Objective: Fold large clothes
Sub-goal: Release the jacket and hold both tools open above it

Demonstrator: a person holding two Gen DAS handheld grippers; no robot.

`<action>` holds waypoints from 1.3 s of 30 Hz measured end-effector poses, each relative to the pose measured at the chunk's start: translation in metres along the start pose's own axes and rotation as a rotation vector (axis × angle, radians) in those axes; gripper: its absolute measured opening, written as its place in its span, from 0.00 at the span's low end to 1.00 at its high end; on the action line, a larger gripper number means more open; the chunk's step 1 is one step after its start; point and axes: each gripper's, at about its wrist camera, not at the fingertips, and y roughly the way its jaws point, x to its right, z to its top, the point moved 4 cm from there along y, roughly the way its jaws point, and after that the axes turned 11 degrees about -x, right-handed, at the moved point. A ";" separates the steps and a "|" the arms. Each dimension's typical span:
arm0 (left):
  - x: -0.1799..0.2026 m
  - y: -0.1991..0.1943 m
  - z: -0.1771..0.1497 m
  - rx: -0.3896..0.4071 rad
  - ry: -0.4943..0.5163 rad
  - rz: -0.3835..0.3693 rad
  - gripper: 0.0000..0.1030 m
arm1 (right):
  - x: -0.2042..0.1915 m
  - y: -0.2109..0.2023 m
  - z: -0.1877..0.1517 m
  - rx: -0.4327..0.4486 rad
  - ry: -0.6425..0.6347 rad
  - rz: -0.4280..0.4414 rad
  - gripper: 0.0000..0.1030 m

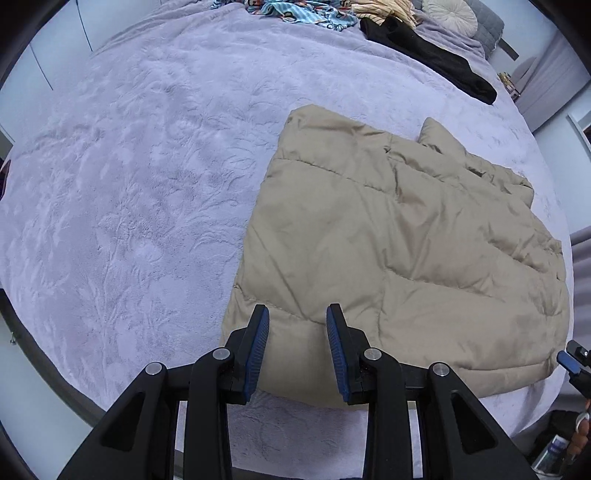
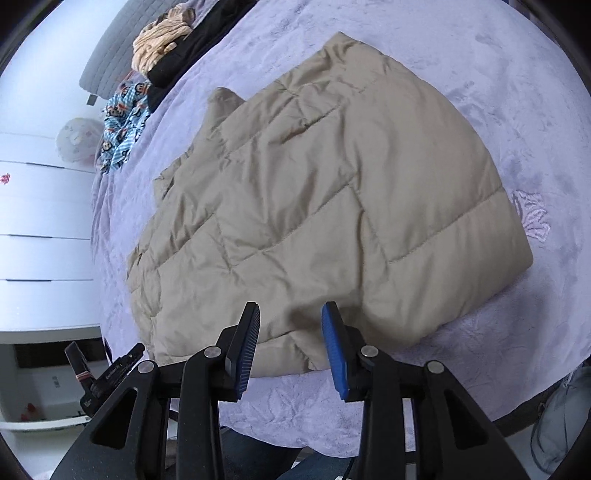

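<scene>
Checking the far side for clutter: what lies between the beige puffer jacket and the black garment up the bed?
Only bare lavender blanket between the beige puffer jacket and black garment, in the left wrist view.

Bed with lilac plush cover; on it: folded tan quilted jacket, black garment, patterned blue cloth.

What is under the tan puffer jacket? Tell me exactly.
The tan puffer jacket lies on the lavender plush blanket, which shows all around it. Anything between jacket and blanket, or inside its folds, is covered.
</scene>
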 end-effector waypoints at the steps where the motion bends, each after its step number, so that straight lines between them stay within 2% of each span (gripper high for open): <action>1: 0.005 -0.004 -0.002 0.005 0.007 0.007 0.33 | -0.008 0.000 -0.002 -0.001 -0.014 -0.001 0.45; 2: 0.007 -0.007 -0.002 0.010 0.011 0.014 0.33 | -0.013 -0.001 -0.005 -0.002 -0.033 -0.002 0.49; 7: 0.023 -0.019 -0.018 0.023 0.014 0.028 0.33 | -0.018 -0.006 -0.021 -0.020 -0.101 -0.014 0.51; 10: 0.030 -0.023 -0.030 0.025 0.011 0.037 0.33 | -0.015 -0.006 -0.028 -0.028 -0.106 -0.016 0.58; 16: 0.039 -0.029 -0.050 0.016 0.025 0.057 0.33 | -0.002 -0.004 -0.044 -0.061 -0.103 -0.012 0.58; 17: 0.041 -0.030 -0.050 0.019 0.031 0.065 0.47 | -0.001 -0.004 -0.047 -0.065 -0.104 -0.012 0.58; 18: 0.041 -0.032 -0.050 0.023 0.033 0.071 0.87 | -0.001 -0.004 -0.049 -0.068 -0.107 -0.014 0.58; 19: 0.041 -0.036 -0.049 0.044 0.030 0.085 1.00 | -0.001 -0.004 -0.050 -0.067 -0.110 -0.016 0.59; 21: 0.042 -0.042 -0.045 0.082 0.047 0.100 1.00 | -0.003 -0.005 -0.051 -0.061 -0.114 -0.019 0.60; 23: 0.043 -0.042 -0.037 0.075 0.067 0.100 1.00 | -0.007 -0.006 -0.051 -0.045 -0.109 -0.017 0.63; 29: 0.031 -0.043 -0.003 0.068 0.120 0.127 1.00 | -0.031 0.010 -0.044 -0.027 -0.081 -0.005 0.64; 34: 0.013 -0.034 0.020 0.026 0.147 0.087 1.00 | -0.071 0.041 -0.043 -0.063 -0.103 -0.029 0.64; 36: 0.007 -0.030 0.028 0.014 0.154 0.085 1.00 | -0.085 0.051 -0.041 -0.068 -0.105 -0.042 0.70; 37: 0.005 -0.028 0.031 0.009 0.158 0.082 1.00 | -0.091 0.056 -0.040 -0.069 -0.102 -0.046 0.76; 39: 0.002 -0.023 0.037 0.001 0.166 0.080 1.00 | -0.101 0.062 -0.040 -0.072 -0.097 -0.050 0.77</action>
